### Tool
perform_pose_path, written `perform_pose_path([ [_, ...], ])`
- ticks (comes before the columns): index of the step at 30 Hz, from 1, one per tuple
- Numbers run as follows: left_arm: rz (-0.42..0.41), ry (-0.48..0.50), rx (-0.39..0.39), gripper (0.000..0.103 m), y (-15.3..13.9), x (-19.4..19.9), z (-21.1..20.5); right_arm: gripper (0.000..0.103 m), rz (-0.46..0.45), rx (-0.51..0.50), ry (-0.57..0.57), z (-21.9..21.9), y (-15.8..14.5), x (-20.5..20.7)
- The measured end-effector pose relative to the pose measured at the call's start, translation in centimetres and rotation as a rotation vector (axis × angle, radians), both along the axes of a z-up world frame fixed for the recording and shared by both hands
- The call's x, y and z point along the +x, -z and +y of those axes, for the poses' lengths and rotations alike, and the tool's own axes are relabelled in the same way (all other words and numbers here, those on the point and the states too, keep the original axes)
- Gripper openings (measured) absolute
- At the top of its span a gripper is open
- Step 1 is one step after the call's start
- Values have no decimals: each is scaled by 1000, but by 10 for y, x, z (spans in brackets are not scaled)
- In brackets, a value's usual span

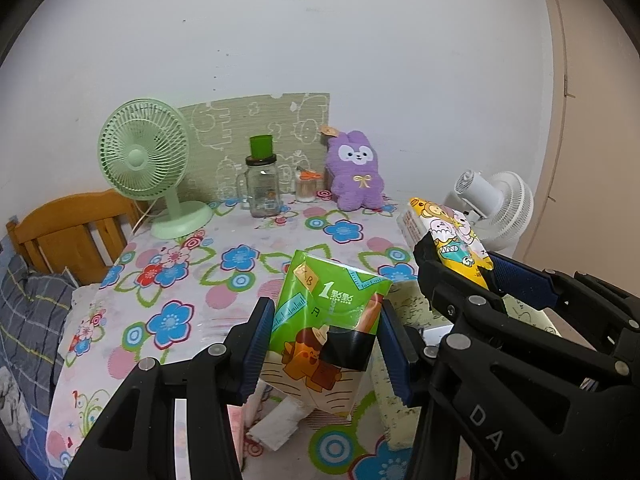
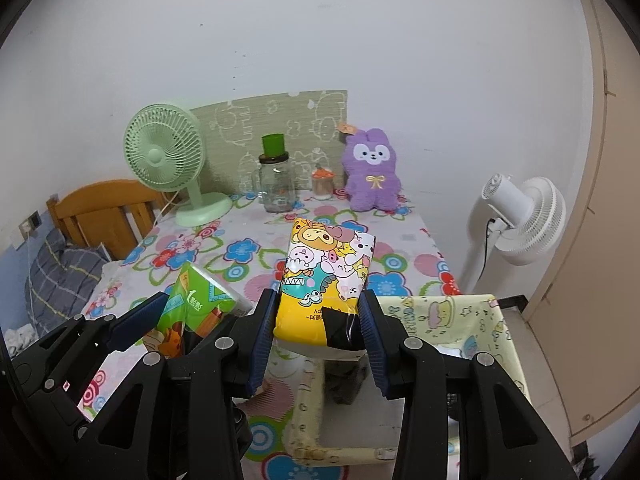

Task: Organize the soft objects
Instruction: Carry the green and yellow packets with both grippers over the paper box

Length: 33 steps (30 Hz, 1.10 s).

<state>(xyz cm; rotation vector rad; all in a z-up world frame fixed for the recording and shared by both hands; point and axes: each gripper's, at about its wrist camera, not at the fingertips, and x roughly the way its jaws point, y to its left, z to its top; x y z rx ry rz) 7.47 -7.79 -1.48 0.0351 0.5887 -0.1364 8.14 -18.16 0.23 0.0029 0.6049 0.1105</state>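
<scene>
My left gripper (image 1: 320, 344) is clamped part-open around the green tissue pack (image 1: 328, 320), and my right gripper (image 2: 316, 332) pinches the yellow cartoon pack (image 2: 326, 280), both lifted above the table (image 2: 400, 248). Neither is stowed yet, I judge: the fabric bin (image 2: 492, 320) waits at my four o'clock, the purple plush (image 2: 372, 172) at twelve.

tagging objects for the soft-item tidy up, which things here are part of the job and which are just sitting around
Part of the job:
- green tissue pack, held in the left tool
- yellow cartoon tissue pack, held in the right tool
- yellow fabric bin
- purple plush bunny, possibly

Just sitting around:
- green desk fan
- glass jar
- white fan
</scene>
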Motion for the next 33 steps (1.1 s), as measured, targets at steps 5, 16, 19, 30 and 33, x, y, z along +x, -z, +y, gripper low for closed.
perform_pose_path([
  [5, 5, 25, -2, 53, 3, 4, -13, 45, 4, -3, 22, -12, 3, 1],
  [16, 22, 85, 1, 53, 9, 12, -42, 45, 17, -3, 69, -39, 9, 5],
  [19, 30, 105, 2, 53, 11, 15, -50, 45, 23, -1, 84, -47, 12, 6],
  [30, 74, 182, 14, 53, 24, 21, -80, 45, 57, 5, 144, -75, 27, 7],
  [33, 91, 198, 19, 53, 30, 23, -86, 45, 70, 12, 158, -82, 32, 7],
])
